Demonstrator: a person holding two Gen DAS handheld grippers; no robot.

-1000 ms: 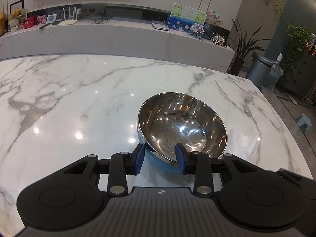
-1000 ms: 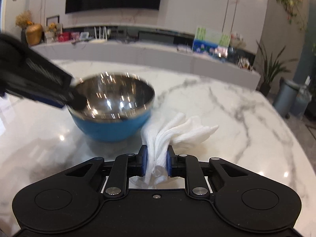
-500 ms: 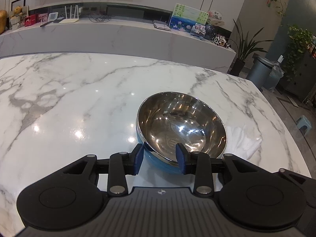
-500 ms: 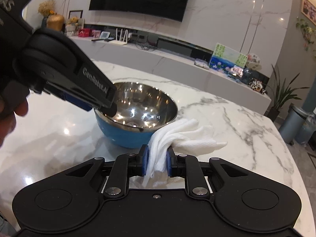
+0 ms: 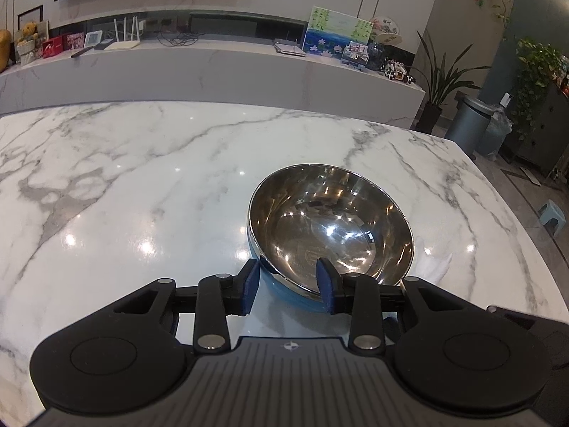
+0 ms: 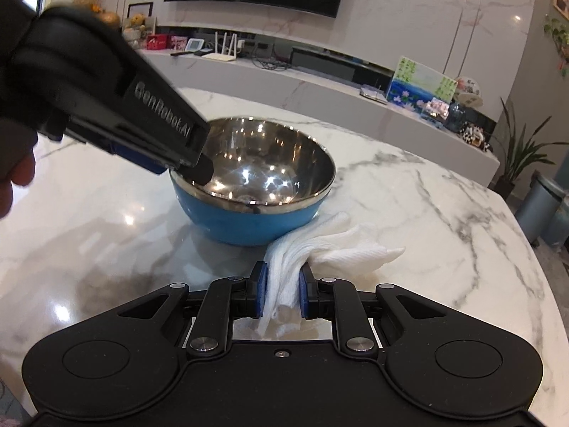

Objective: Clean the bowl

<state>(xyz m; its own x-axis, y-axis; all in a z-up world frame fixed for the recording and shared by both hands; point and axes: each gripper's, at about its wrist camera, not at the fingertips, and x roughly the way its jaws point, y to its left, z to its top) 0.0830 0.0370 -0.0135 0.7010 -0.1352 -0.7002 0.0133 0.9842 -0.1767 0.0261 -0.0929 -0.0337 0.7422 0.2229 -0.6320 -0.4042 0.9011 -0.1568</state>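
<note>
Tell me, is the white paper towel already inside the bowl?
No, the paper towel lies outside the bowl, beside its blue wall, pinched in the right gripper.

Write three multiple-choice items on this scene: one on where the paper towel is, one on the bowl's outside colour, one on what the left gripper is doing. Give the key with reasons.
1. Where is the paper towel?
A. Inside the bowl
B. Between the right gripper's pads, beside the bowl
C. On the far counter

2. What colour is the outside of the bowl?
A. Red
B. White
C. Blue

3. What is the left gripper doing?
A. Straddling the bowl's near rim, one finger inside, one outside
B. Holding the paper towel
C. Resting flat on the table, away from the bowl

Key: 1 B, the right gripper is clamped on the bunched towel, which spreads out next to the bowl. 2 C, the wall below the steel rim is blue. 3 A, the rim passes between its blue pads.
</note>
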